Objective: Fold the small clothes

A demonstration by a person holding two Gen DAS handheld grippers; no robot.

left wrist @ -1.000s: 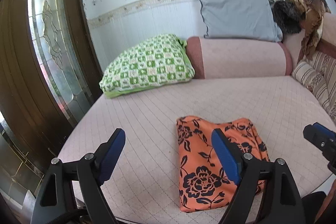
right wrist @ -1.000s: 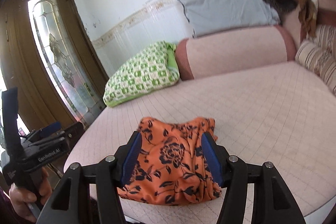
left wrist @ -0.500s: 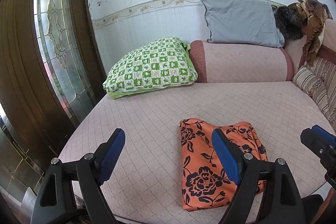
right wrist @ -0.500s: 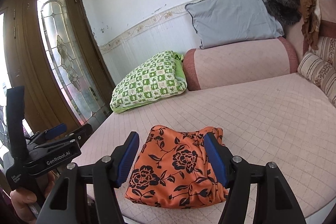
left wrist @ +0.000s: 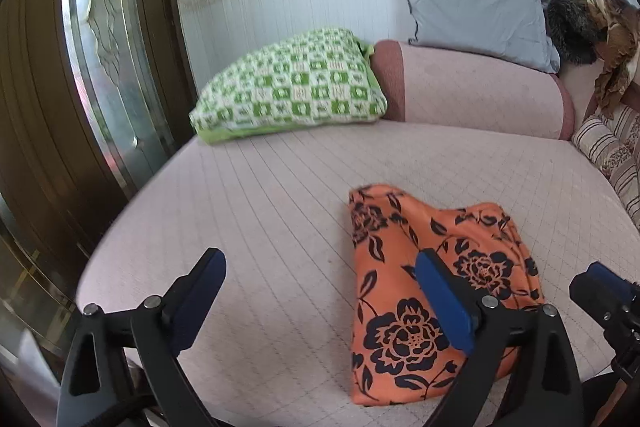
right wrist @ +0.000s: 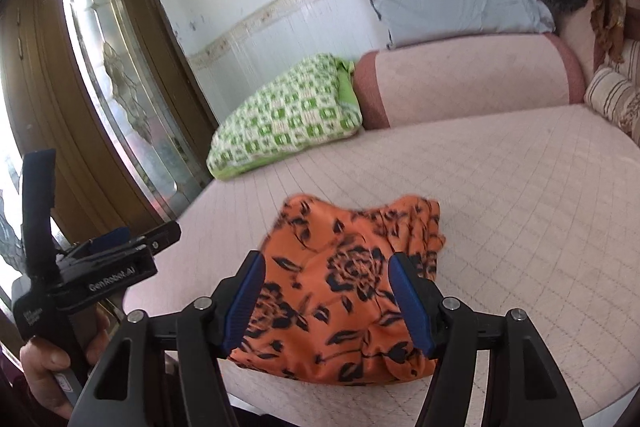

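Item 1: orange cloth (left wrist: 424, 291) with black flower print, folded into a compact bundle. It lies on the pink quilted couch seat (left wrist: 280, 195) close to the near edge, at 5 o'clock in the left wrist view and at 6 o'clock in the right wrist view (right wrist: 344, 291). The far corners of the bundle stand up a little; the near edge lies flat.

Item 2: left gripper (left wrist: 320, 291), fingers spread wide, holding nothing. Its left finger is over bare seat; its right finger (left wrist: 444, 303) overlaps the cloth in the picture, and contact cannot be told. In the right wrist view the same tool (right wrist: 100, 267) shows at 8 o'clock, beside the seat's edge, held by a hand (right wrist: 48, 371).

Item 3: right gripper (right wrist: 326, 295), fingers spread wide, holding nothing, with the cloth seen between them. Whether they touch the fabric cannot be told. Its tip shows at 4 o'clock in the left wrist view (left wrist: 604, 299).

Item 4: green checked pillow (left wrist: 292, 87), at 12 o'clock on the seat's far side, touching the pink bolster (left wrist: 472, 91).

Item 5: grey pillow (left wrist: 476, 11), at 1 o'clock, leaning on the wall above the bolster.

Item 6: wooden door with glass panel (right wrist: 128, 91), at 9 o'clock.
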